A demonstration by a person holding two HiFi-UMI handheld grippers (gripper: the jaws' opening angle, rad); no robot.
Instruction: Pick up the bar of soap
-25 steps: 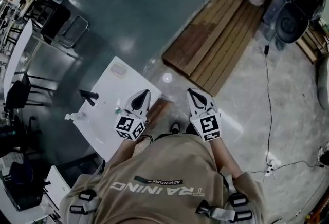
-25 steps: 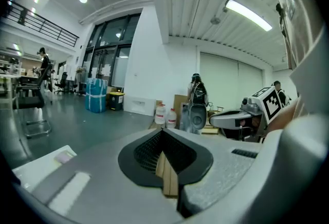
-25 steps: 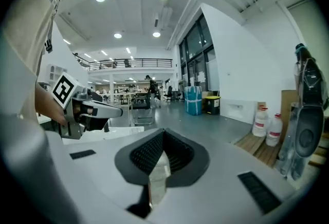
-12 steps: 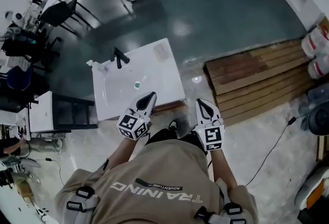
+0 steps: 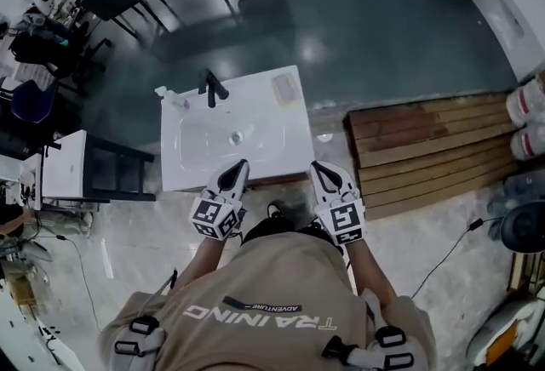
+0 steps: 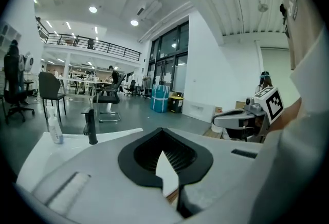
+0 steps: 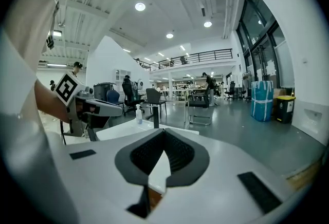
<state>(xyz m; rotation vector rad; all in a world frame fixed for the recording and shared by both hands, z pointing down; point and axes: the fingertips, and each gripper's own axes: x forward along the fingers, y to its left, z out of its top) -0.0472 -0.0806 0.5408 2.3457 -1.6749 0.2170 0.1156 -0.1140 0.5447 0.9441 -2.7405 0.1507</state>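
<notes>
**Soap pickup: not begun**

- White washbasin (image 5: pixel 294 148): centre of the head view.
- Left gripper (image 5: pixel 239 165) and right gripper (image 5: pixel 316 166): lower centre, at the basin's near edge. Both have jaws clenched together on nothing.
- Bar of soap (image 5: pixel 283 88): basin's upper-right corner, untouched and well apart from both grippers.

Likely remaining: reach, open, grasp, lift.

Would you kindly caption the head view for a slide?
Left gripper and right gripper, shut and empty, at the near edge of the sink; soap bar on its far right corner.
</notes>
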